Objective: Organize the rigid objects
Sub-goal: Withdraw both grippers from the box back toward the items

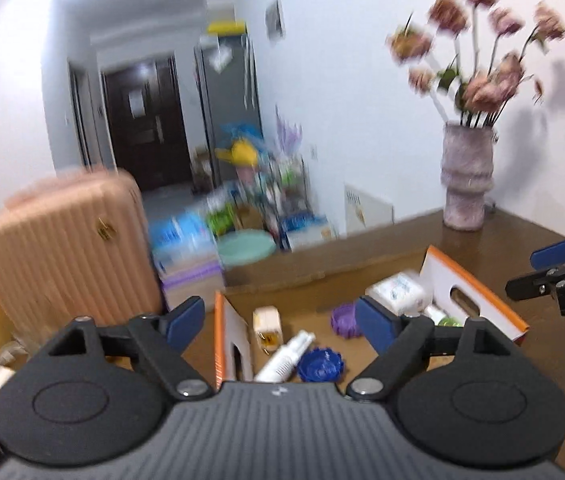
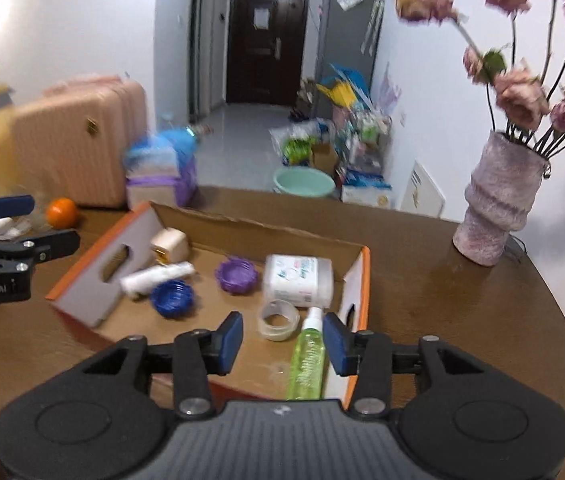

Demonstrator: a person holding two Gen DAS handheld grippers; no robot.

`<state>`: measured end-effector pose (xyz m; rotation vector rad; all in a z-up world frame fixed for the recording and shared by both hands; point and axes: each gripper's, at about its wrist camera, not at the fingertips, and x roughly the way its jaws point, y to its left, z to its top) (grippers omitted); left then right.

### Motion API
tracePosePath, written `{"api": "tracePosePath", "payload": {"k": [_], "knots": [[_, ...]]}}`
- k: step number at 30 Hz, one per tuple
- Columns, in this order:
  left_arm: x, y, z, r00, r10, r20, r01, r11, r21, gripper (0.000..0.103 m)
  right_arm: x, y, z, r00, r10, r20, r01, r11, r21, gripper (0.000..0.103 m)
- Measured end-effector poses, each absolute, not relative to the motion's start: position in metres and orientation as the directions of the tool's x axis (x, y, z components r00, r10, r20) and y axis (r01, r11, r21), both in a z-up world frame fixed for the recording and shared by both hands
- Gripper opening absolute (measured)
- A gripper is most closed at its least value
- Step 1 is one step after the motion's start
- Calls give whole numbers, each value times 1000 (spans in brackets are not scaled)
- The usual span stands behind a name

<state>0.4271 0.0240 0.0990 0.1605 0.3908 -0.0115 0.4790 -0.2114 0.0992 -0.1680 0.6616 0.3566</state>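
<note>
Rigid objects seen gathered in cardboard tray (image 2: 82, 280) on table (image 2: 462, 320): green spray bottle (image 2: 305, 364) nearest, tape roll (image 2: 277, 320), blue cap (image 2: 172, 298), white bottle (image 2: 157, 276). Right hand-held gripper (image 2: 282, 340) spread, empty; left hand-held gripper (image 1: 280, 326) spread, empty. Placing step judged done. Orange (image 2: 61, 212) left outside tray, likely to be fetched next.

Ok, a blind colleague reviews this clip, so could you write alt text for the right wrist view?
The open right gripper hovers empty over a shallow cardboard box on a brown table. The box holds a green spray bottle, tape roll, tissue pack, two lids and a white tube. A vase of flowers stands at right.
</note>
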Motion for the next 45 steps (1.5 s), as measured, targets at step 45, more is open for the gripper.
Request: {"api": "tracePosePath", "payload": {"k": [45], "knots": [[273, 97, -10, 885, -19, -466, -9, 998, -59, 86, 358, -134, -4, 712, 483, -509, -544, 838, 34, 78]]}}
